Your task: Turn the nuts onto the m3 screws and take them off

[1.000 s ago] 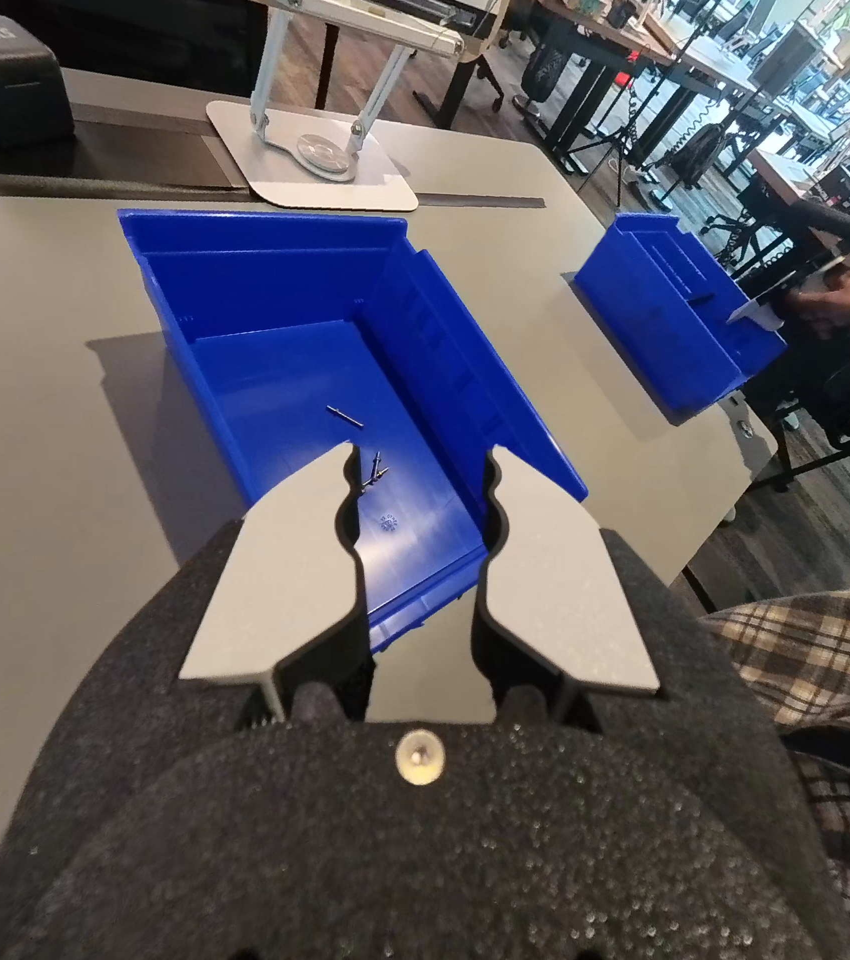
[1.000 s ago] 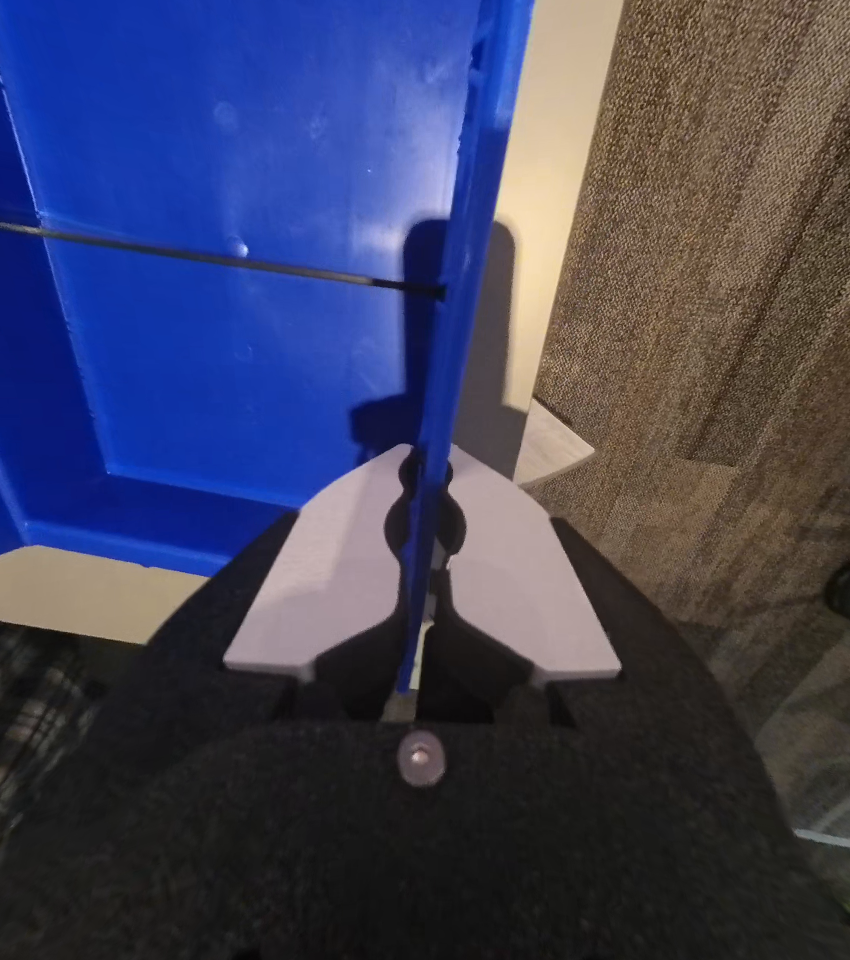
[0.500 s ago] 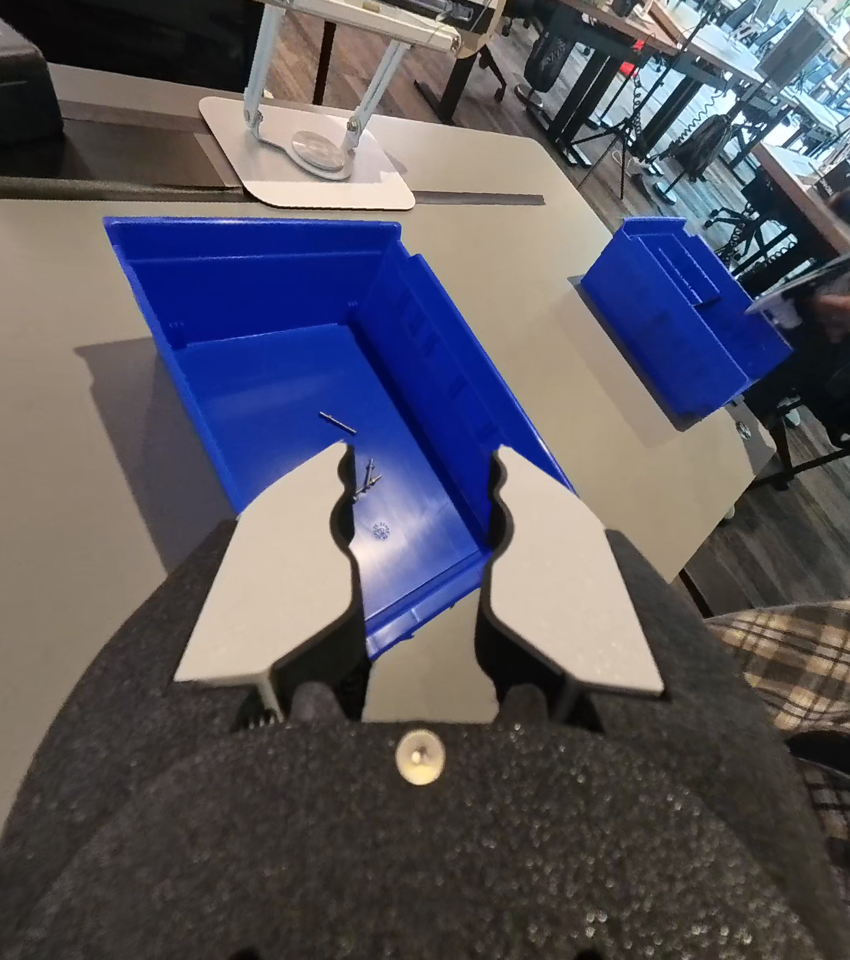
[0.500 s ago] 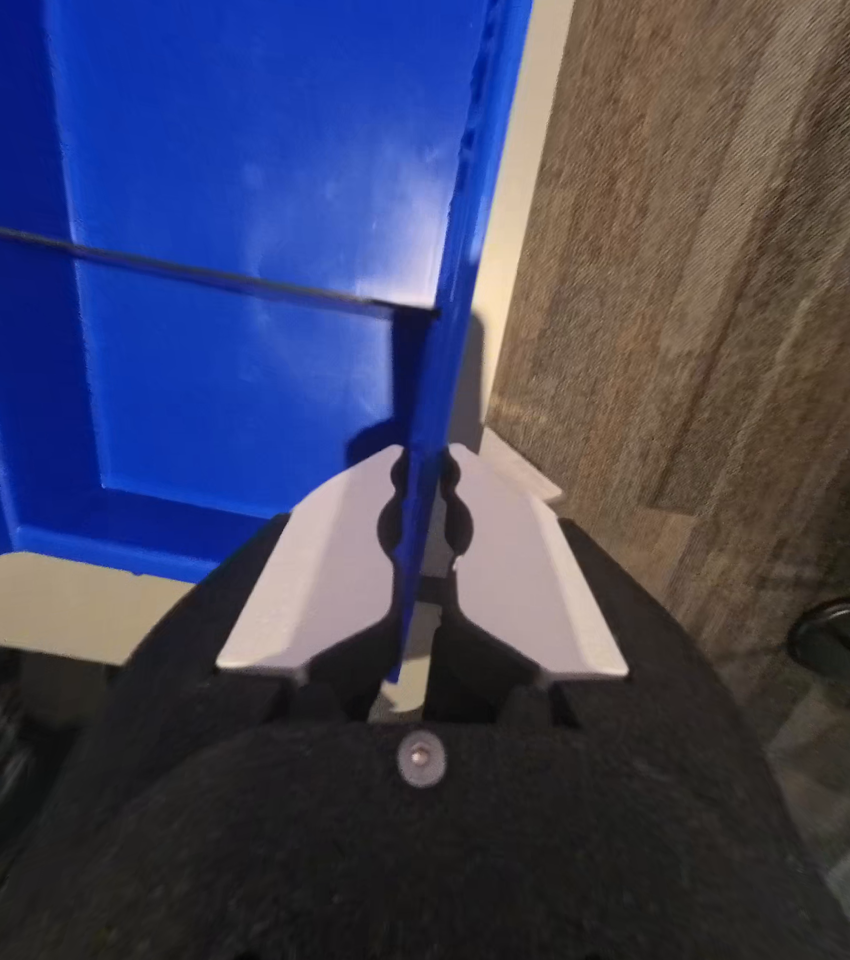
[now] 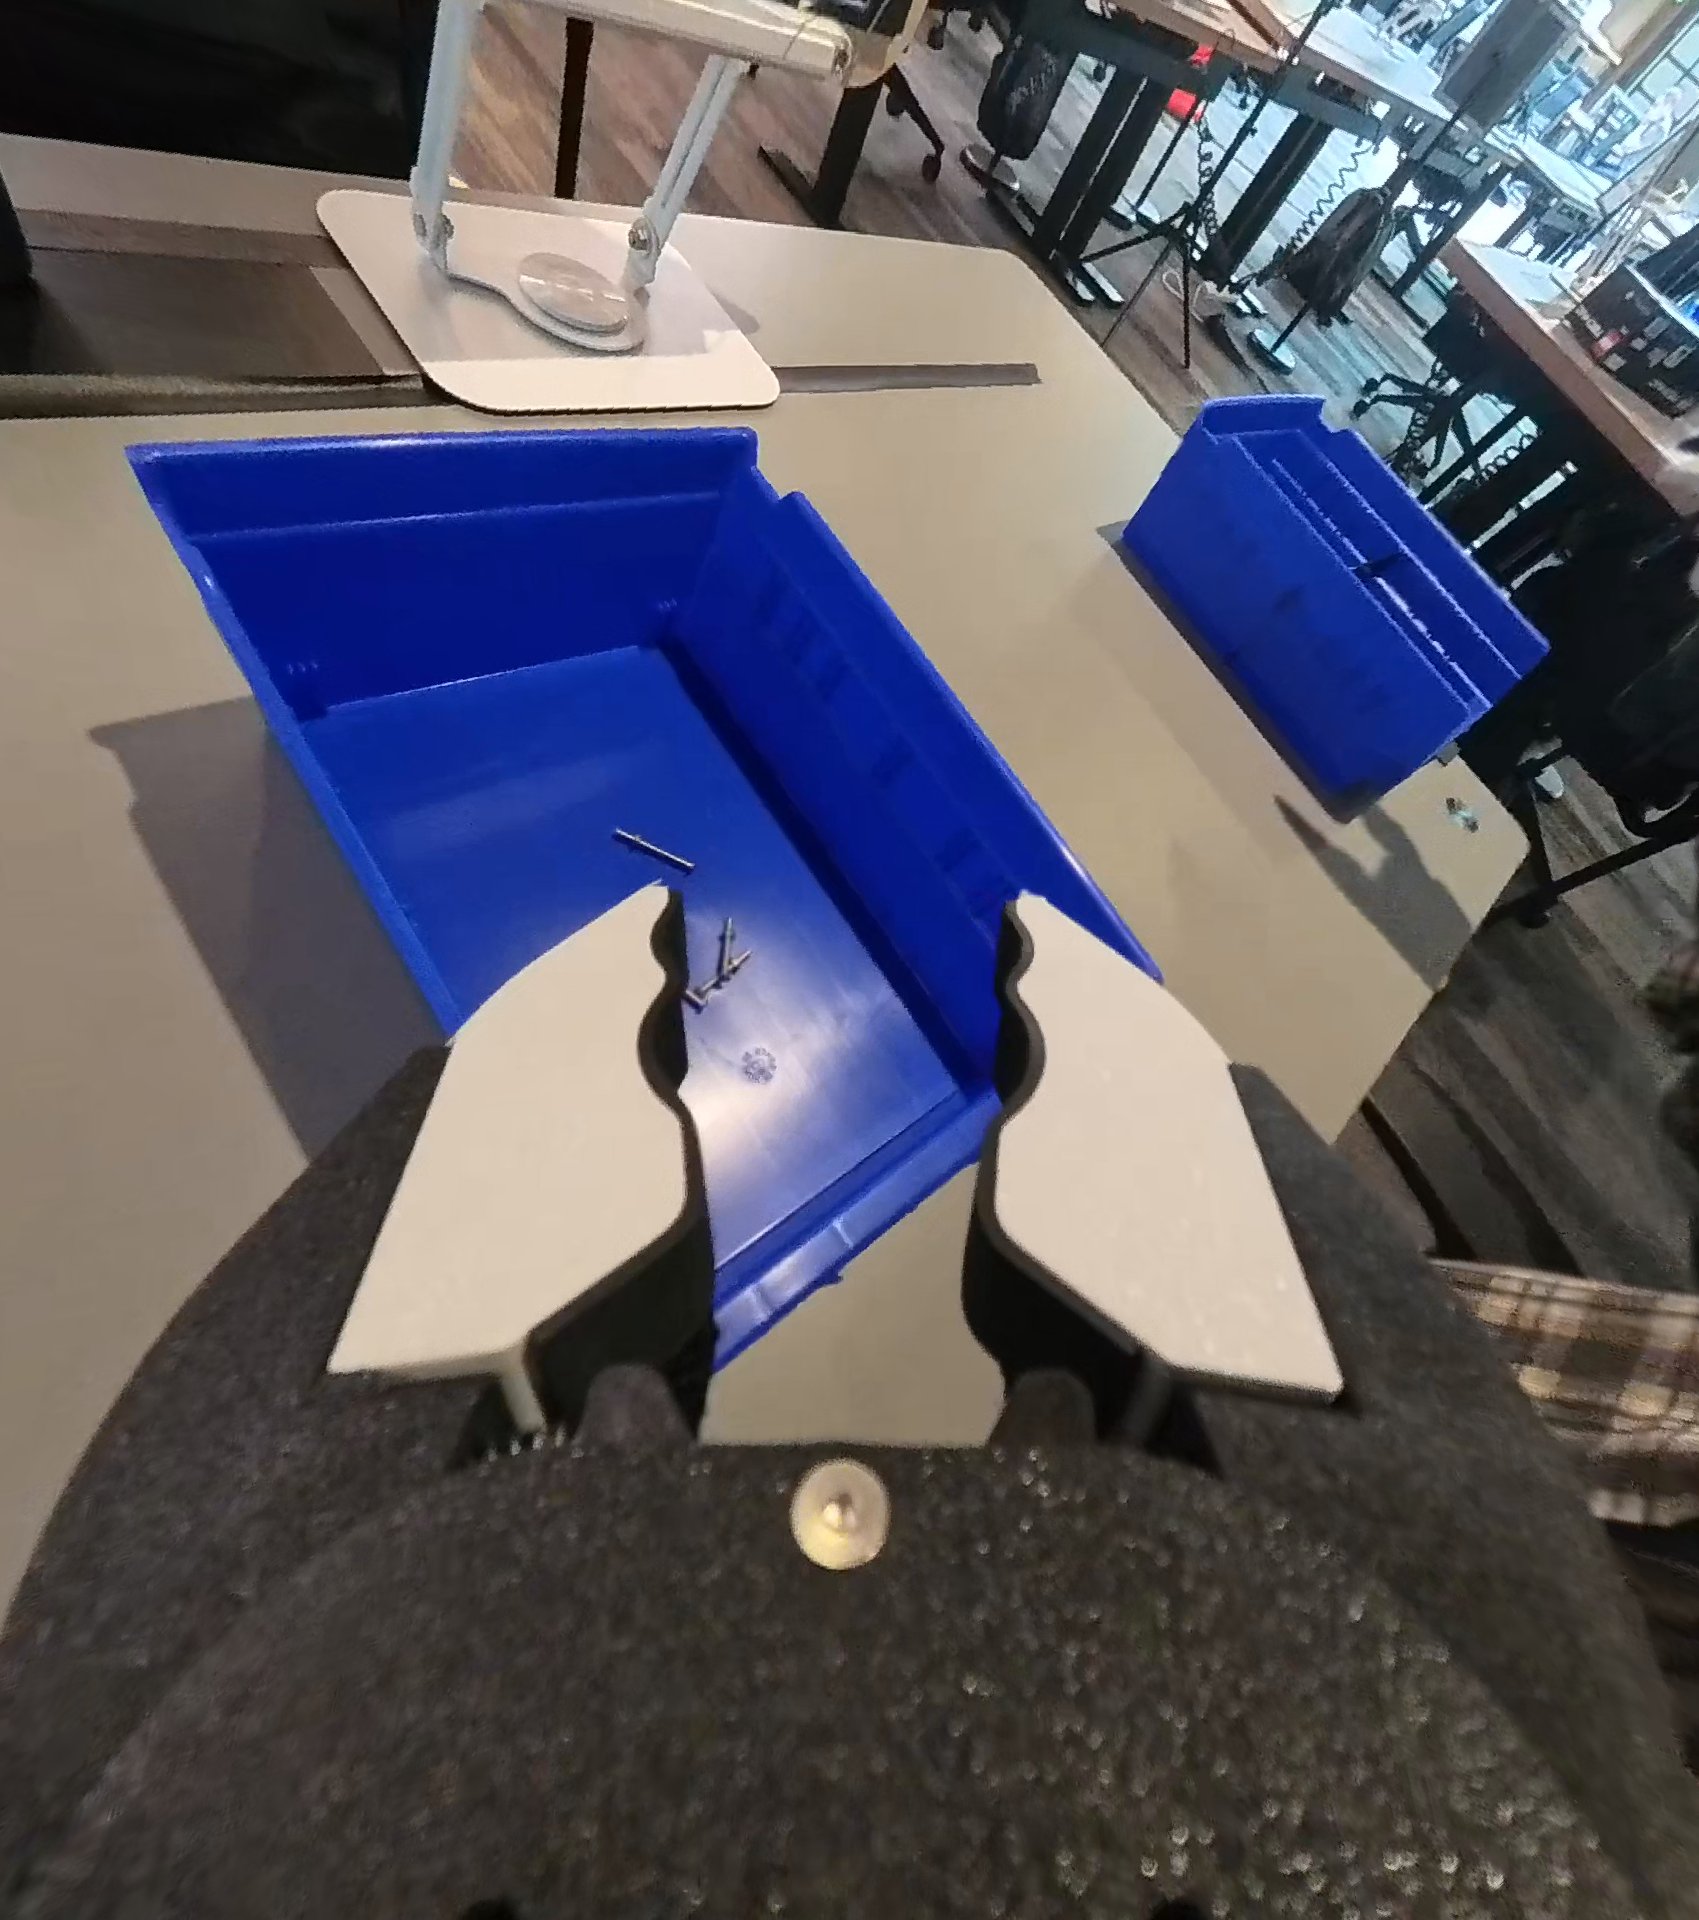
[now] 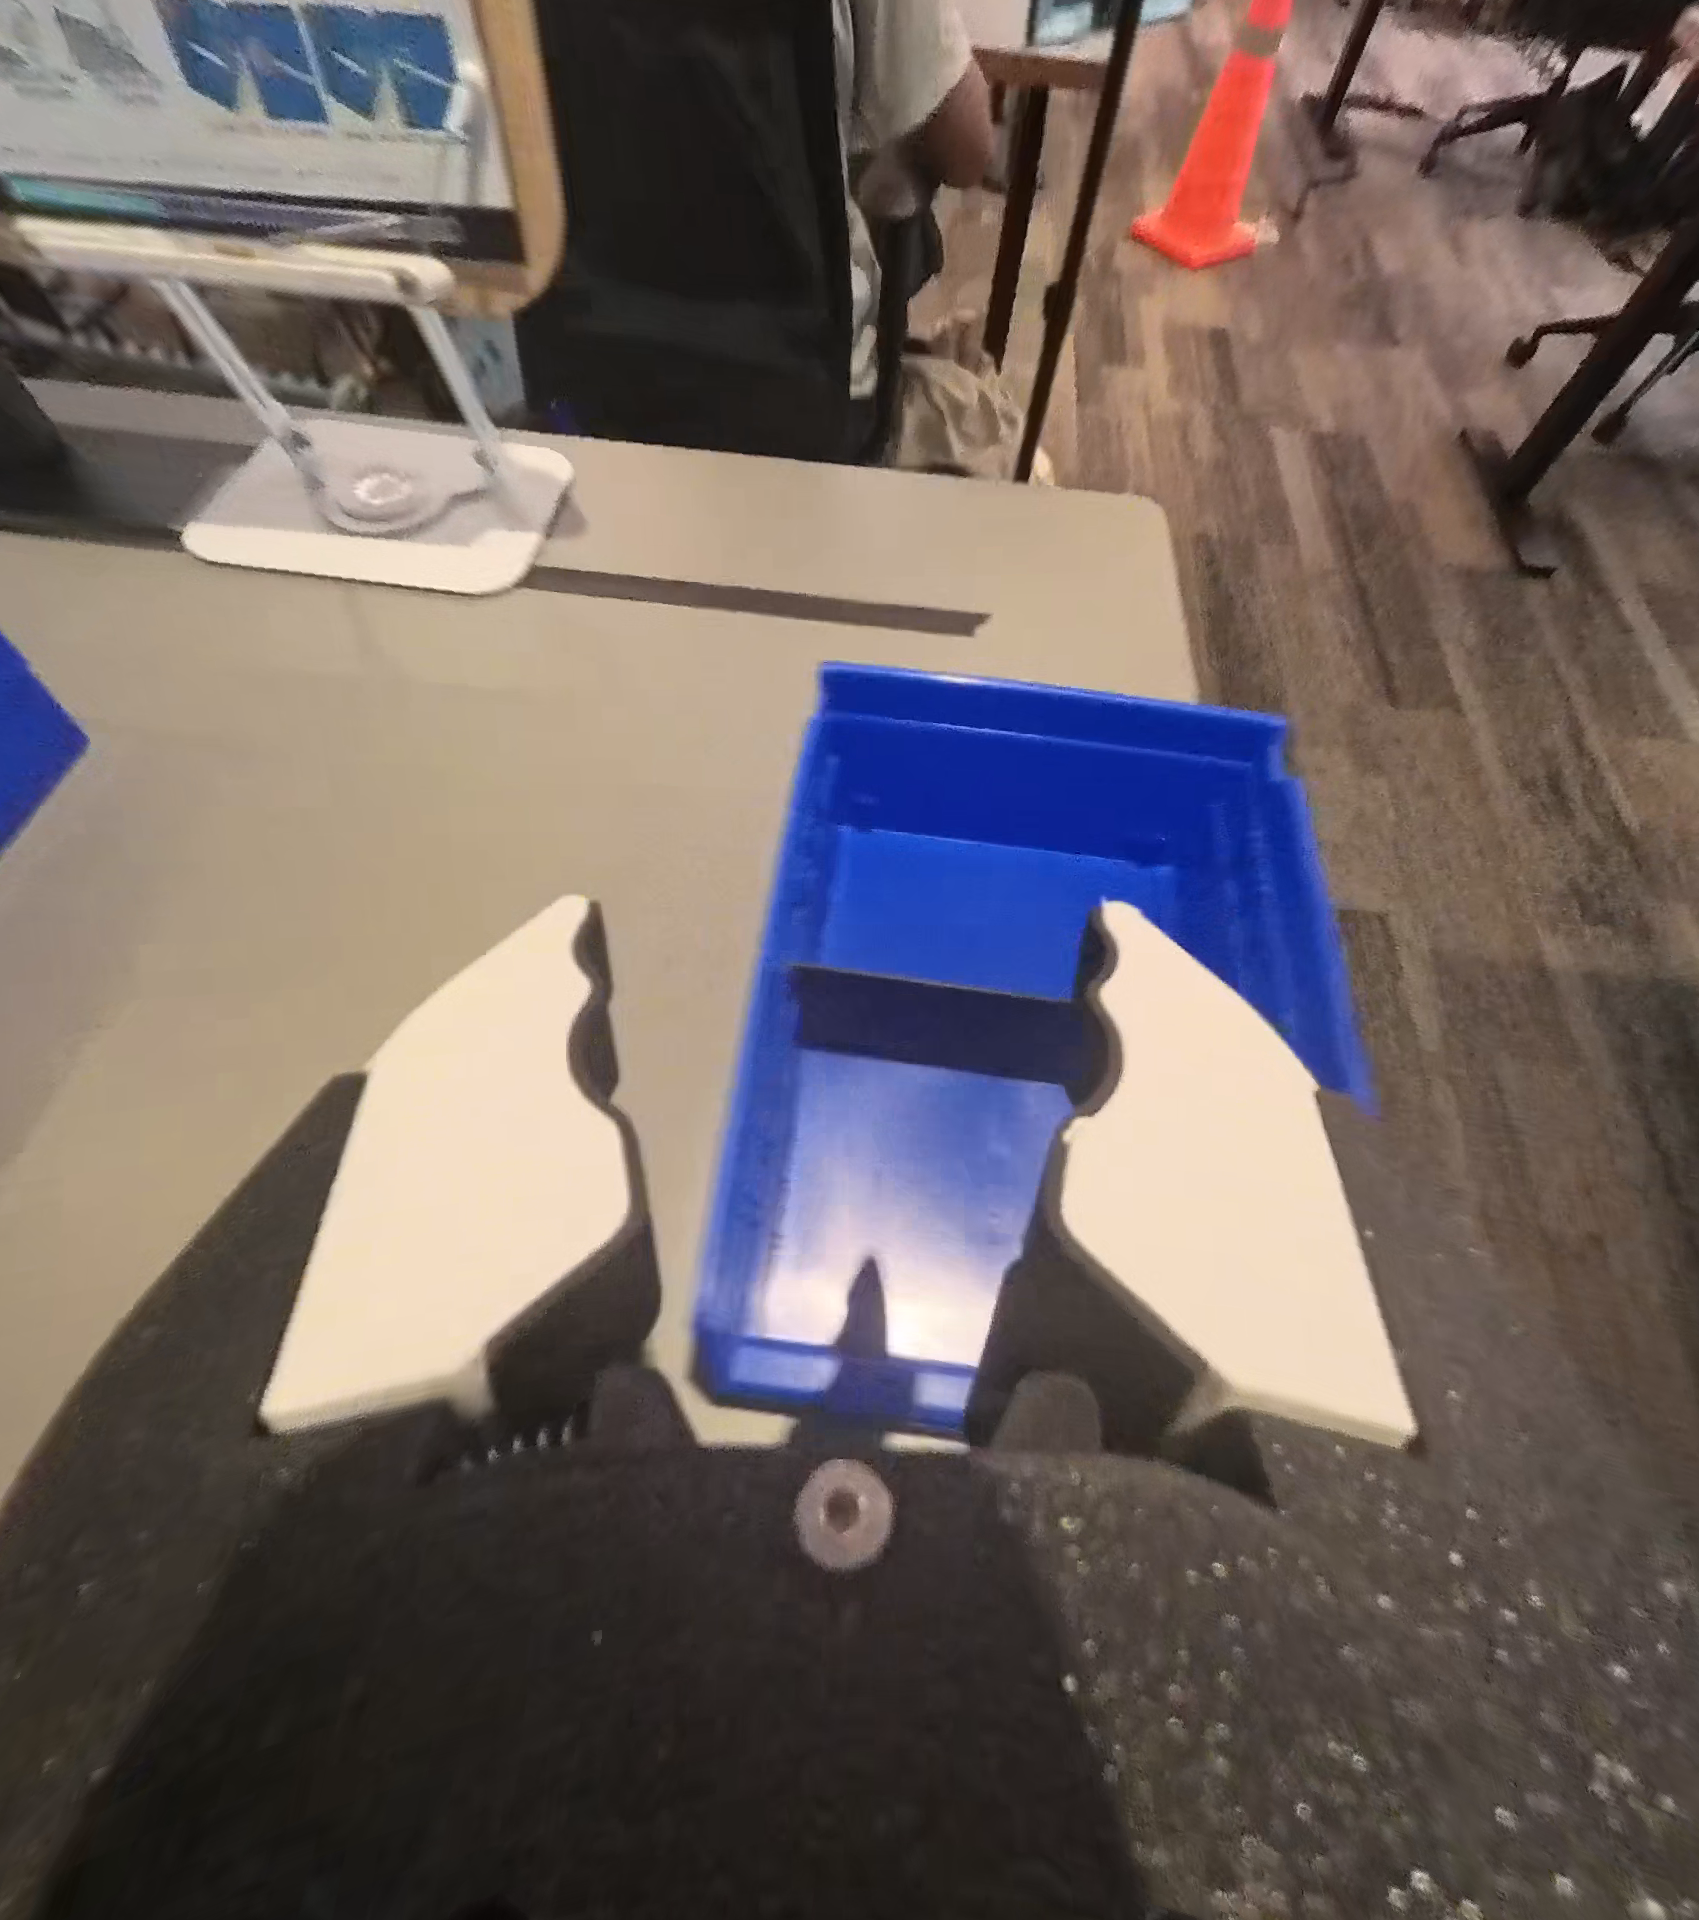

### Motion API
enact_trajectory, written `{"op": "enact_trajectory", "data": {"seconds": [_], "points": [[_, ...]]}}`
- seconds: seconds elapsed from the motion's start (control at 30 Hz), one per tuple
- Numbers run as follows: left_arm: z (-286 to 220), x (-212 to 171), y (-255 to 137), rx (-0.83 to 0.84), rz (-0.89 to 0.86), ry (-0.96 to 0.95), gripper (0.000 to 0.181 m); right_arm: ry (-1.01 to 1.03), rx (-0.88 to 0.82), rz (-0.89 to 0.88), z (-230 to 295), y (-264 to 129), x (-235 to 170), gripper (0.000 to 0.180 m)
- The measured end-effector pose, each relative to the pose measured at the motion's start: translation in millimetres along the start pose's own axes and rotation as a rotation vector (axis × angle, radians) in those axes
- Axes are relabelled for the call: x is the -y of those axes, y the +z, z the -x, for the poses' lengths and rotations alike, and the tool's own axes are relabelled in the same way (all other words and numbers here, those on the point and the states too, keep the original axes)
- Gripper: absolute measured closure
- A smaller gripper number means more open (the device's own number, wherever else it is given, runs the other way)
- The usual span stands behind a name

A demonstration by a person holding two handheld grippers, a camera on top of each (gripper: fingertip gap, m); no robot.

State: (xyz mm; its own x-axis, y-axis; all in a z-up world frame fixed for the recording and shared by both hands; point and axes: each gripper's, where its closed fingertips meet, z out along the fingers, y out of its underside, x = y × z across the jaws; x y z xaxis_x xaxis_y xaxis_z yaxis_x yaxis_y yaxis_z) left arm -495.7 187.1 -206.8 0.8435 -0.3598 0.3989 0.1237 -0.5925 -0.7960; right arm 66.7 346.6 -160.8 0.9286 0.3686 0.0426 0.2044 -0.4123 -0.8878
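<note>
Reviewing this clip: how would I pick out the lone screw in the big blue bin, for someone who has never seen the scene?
Start at the grey table and find the large blue bin in front of the open left gripper. On its floor, the lone screw lies flat just beyond the left fingertip. It is single and farther in, unlike the small crossed cluster of screws nearer the gripper.

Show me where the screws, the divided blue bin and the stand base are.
screws [image 5: 717,974], left wrist view, crossed pair.
divided blue bin [image 6: 760,1049], right wrist view, left wall.
stand base [image 5: 616,374], left wrist view, flat plate.
</note>
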Motion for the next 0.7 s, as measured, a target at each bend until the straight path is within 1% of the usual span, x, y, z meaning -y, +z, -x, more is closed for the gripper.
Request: {"op": "enact_trajectory", "data": {"seconds": [0.07, 0.13, 0.23, 0.33, 0.47, 0.6, 0.7], "points": [[3.3, -1.7, 3.7, 0.009, 0.010, 0.003, 0.122, 0.025, 0.007, -0.065, 35.3, -1.9, -10.6, 0.092], [8.1, -5.5, 9.6, 0.027, 0.045, -0.005, 0.118, 0.061, 0.054, -0.114, 71.9, -0.3, -21.5, 0.091], [18.4, -11.6, 20.8, 0.078, 0.125, -0.018, 0.113, 0.112, 0.124, -0.134, 117.7, 6.5, -34.0, 0.093], [33.7, -14.0, 29.7, 0.168, 0.211, -0.030, 0.111, 0.148, 0.191, -0.132, 153.3, 13.9, -38.9, 0.096], [74.3, -16.5, 31.6, 0.389, 0.318, -0.048, 0.106, 0.137, 0.218, -0.123, 182.6, 21.9, -45.9, 0.101], [96.6, -39.0, 37.0, 0.479, 0.463, -0.133, 0.106, 0.143, 0.248, -0.106, 197.6, 28.6, -58.5, 0.105], [107.9, -56.0, 41.5, 0.518, 0.536, -0.177, 0.110, 0.164, 0.301, -0.084, 207.8, 33.0, -62.9, 0.106]]}}
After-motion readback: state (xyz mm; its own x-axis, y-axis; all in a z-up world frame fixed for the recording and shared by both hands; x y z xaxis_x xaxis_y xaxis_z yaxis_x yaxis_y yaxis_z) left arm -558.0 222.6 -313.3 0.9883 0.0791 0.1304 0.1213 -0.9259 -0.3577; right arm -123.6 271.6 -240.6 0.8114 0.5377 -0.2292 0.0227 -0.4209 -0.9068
